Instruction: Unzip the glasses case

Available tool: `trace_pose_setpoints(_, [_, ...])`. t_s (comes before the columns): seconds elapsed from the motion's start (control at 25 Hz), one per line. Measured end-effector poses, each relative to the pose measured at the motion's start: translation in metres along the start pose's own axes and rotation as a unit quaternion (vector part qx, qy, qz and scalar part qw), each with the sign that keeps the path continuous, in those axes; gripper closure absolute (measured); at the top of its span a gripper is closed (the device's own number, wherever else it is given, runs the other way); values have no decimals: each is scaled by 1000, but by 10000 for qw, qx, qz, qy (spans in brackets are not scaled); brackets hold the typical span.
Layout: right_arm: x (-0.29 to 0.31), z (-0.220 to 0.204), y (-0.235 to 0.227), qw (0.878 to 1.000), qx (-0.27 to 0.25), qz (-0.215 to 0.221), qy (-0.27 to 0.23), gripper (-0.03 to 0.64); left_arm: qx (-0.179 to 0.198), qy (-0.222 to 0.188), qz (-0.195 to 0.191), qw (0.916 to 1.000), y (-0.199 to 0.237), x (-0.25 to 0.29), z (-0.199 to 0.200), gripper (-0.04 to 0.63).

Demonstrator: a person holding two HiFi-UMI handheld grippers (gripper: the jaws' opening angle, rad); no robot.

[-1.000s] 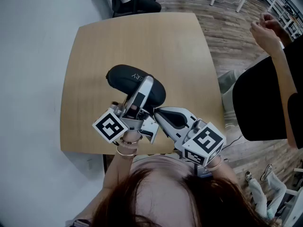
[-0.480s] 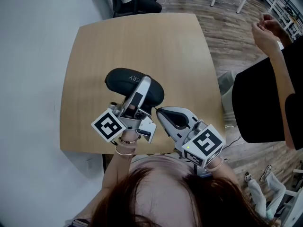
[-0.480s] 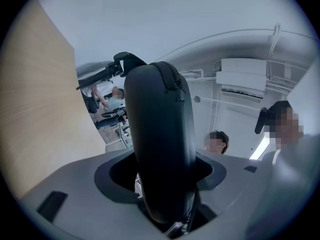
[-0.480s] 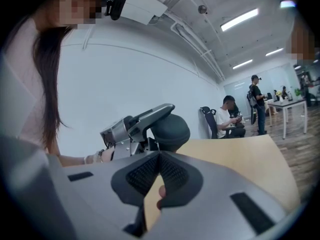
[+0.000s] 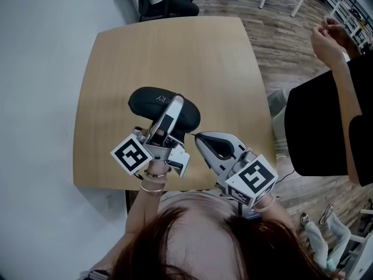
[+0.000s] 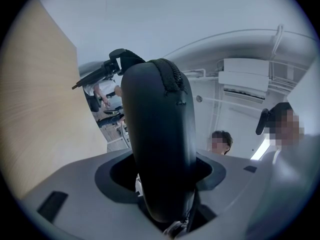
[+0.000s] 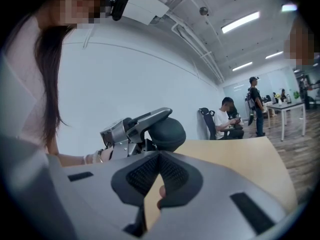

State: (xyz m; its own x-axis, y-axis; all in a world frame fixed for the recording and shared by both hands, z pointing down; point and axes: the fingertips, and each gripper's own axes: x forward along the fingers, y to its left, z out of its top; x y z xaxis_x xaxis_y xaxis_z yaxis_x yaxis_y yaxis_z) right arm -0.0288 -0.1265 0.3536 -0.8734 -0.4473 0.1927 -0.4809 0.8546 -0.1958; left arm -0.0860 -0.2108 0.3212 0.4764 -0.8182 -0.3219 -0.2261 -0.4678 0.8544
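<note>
The glasses case (image 5: 154, 101) was gripped crosswise in the left tongs (image 5: 176, 104) over the table (image 5: 175, 45), its long axis stretched toward the right tongs (image 5: 198, 137), which were pressed together, empty, just beside its end.

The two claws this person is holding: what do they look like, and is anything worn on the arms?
Both the left claw and right claw are light grey plastic with long tapering jaws. Dark ribbed pads line the right one. Each carries a white cube printed with black square markers. Thin bangles circle the left wrist.
</note>
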Motion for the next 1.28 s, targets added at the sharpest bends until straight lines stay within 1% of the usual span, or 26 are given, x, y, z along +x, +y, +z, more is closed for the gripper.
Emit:
trace_pose_setpoints(0.12, [1,-3,3,9999,24,98,45,601,-15,53,-81,10000,-3,2,-2,322])
trace_pose_setpoints(0.2, [1,-1,4,9998,88,169,-18,601,22,98,-173,9998,-9,5,-2,322])
trace_pose_setpoints(0.4, [-5,20,10,9966,400,462,-553,600,135,177,-656,9976,-37,14,2,322])
trace_pose_setpoints(0.56, [-10,29,14,9932,477,627,-855,598,458,310,-953,9939,-56,21,2,322])
trace_pose_setpoints(0.68, [-13,34,15,9920,464,658,-968,598,623,391,-1021,9921,-65,23,4,322])
trace_pose_setpoints(0.8, [-15,38,16,9910,473,692,-1045,597,708,449,-1123,9901,-73,25,5,321])
trace_pose_setpoints(0.92, [-15,41,19,9898,476,779,-1093,560,751,472,-1223,9885,-79,27,5,322])
trace_pose_setpoints(1.12, [-11,47,24,9876,469,879,-1213,535,971,460,-1357,9849,-88,27,7,321])
trace_pose_setpoints(1.28, [-12,56,23,9845,610,900,-1375,534,1062,328,-1475,9828,-98,28,10,321])
